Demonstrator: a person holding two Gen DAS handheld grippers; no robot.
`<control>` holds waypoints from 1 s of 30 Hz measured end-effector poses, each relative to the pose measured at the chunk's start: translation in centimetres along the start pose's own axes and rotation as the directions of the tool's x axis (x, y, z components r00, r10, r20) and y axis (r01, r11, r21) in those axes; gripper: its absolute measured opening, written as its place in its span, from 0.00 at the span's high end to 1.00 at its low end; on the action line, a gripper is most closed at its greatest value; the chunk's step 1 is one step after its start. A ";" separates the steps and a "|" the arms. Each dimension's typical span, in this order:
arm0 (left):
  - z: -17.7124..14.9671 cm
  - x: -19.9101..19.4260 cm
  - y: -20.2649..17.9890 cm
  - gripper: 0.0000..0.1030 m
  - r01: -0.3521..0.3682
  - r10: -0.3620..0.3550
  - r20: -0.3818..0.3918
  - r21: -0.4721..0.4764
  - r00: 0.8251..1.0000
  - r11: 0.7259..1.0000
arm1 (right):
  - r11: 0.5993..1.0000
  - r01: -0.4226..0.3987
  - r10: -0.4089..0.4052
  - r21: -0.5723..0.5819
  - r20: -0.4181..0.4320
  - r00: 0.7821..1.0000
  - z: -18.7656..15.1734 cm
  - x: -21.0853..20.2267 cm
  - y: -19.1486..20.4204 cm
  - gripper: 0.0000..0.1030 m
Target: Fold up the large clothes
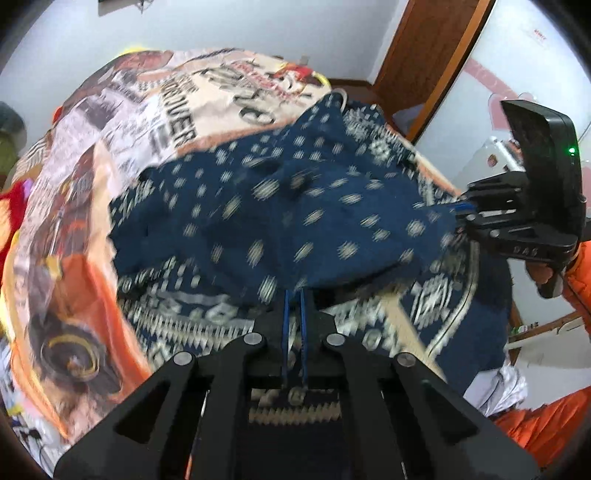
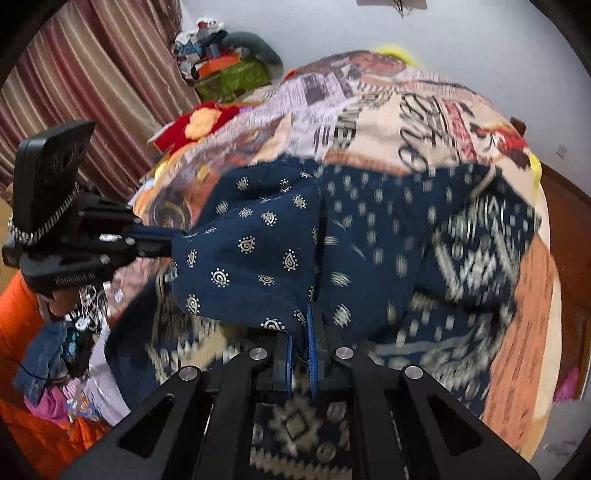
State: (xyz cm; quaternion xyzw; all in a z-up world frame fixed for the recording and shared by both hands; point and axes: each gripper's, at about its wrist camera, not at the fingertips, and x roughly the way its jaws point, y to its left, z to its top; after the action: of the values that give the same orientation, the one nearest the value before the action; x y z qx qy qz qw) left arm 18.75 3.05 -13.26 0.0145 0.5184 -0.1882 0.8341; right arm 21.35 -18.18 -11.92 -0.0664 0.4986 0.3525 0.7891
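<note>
Pale bluish-white walls (image 1: 229,22) all round, with a brown wooden door (image 1: 424,48) at the far corner. Striped maroon curtain (image 2: 85,81) on one side, a pile of clutter (image 2: 221,62) beside it. Bed under a printed bedspread (image 2: 388,110).

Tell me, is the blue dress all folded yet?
Not yet. Done: both grippers have grabbed it. The left gripper and right gripper are shut on the blue patterned garment, lifting one part over the rest. Left: laying it flat on the printed bedspread and folding more.
</note>
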 end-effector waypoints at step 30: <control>3.7 9.1 23.9 0.42 -0.028 0.037 0.006 -0.539 0.999 0.842 | 0.886 0.155 -0.200 0.437 0.058 0.978 3.3 -1.1 -19.9 0.40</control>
State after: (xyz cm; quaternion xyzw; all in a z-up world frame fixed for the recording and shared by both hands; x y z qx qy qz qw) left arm 33.34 21.70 -23.57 -0.2129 0.5434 -0.0214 0.8118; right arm 35.89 -31.96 -14.28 0.0819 0.5152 0.1630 0.8374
